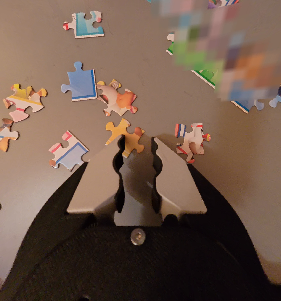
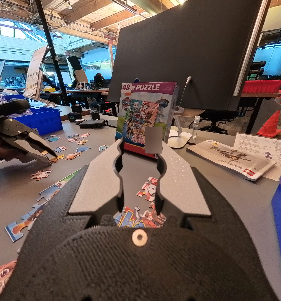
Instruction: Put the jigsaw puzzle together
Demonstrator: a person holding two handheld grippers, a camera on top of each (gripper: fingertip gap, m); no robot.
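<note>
Puzzle pieces lie scattered on a grey table [image 1: 234, 179]. We see our left gripper [image 1: 138, 138] at frame centre, jaws partly open and gripping nothing; one fingertip [image 1: 122, 138] overlaps a yellow piece [image 1: 130, 138] lying flat (contact unclear). A white-and-red piece [image 1: 192, 141] sits just right. Our right gripper [image 2: 139, 146] hangs open and bare above red-and-white pieces [image 2: 148, 189], with an upright puzzle box [image 2: 144, 114] beyond, upper centre.

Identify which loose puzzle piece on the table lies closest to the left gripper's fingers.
The yellow-orange piece: the left gripper has one finger overlapping it, while every other piece lies clear of the fingers.
</note>
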